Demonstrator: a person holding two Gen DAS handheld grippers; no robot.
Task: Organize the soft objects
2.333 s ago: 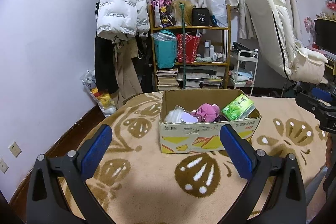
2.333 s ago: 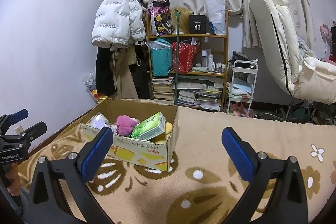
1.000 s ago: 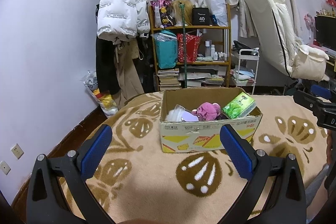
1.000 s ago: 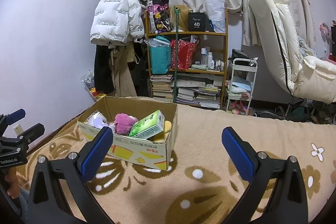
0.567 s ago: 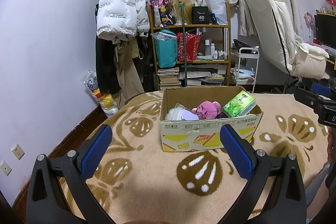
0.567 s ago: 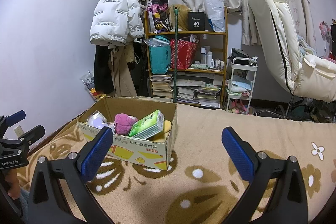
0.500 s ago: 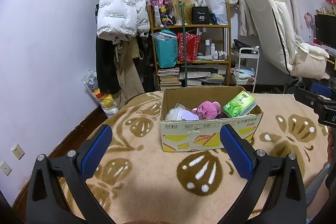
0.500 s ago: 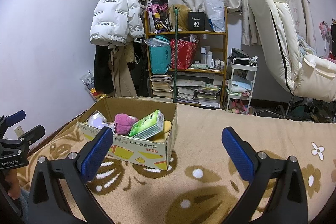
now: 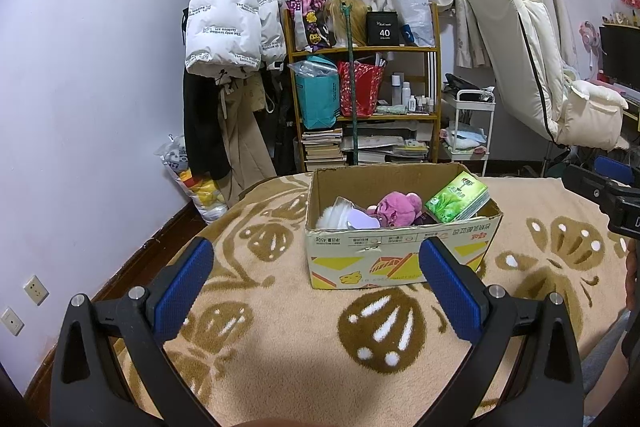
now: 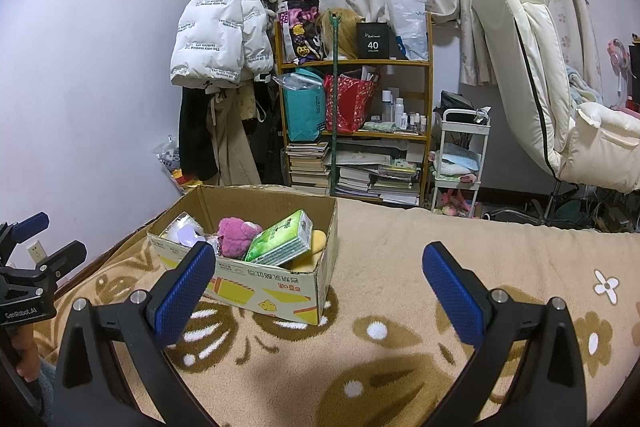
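Here, in the left wrist view, a smooth pale wall fills the left side of the frame, and a quilted white puffer jacket [image 9: 232, 27] hangs at upper left of centre beside a wooden shelf [image 9: 362, 99] crowded with bags, bottles and stacked books. The left gripper [image 9: 316, 283] spans the bottom of the frame with its jaws wide apart and nothing between them; its fingers [image 9: 182, 289] are black and angular with ribbed blue pads. Under them lies a fuzzy beige blanket [image 9: 280, 347] with brown petal shapes and white dashes. At centre stands an open cardboard box [image 9: 396, 255], its front printed in yellow and red. Inside it, from left to right, lie a white fluffy thing with a lilac piece [image 9: 348, 219], a pink plush toy [image 9: 396, 207] and a green rectangular tissue pack [image 9: 458, 197] leaning on the right wall. A padded cream chair [image 9: 532, 67] rises at upper right.

In the right wrist view the box [image 10: 276, 287] sits left of centre on the blanket [image 10: 400, 347], corner towards the camera. The plush toy [image 10: 236, 235] and the glossy tissue pack [image 10: 282, 243] touch, and a rounded yellow soft thing [image 10: 316, 243] shows behind the pack. The right gripper [image 10: 320, 283] at the bottom is likewise spread wide and empty. At far left the left gripper [image 10: 40, 239] appears from the side.
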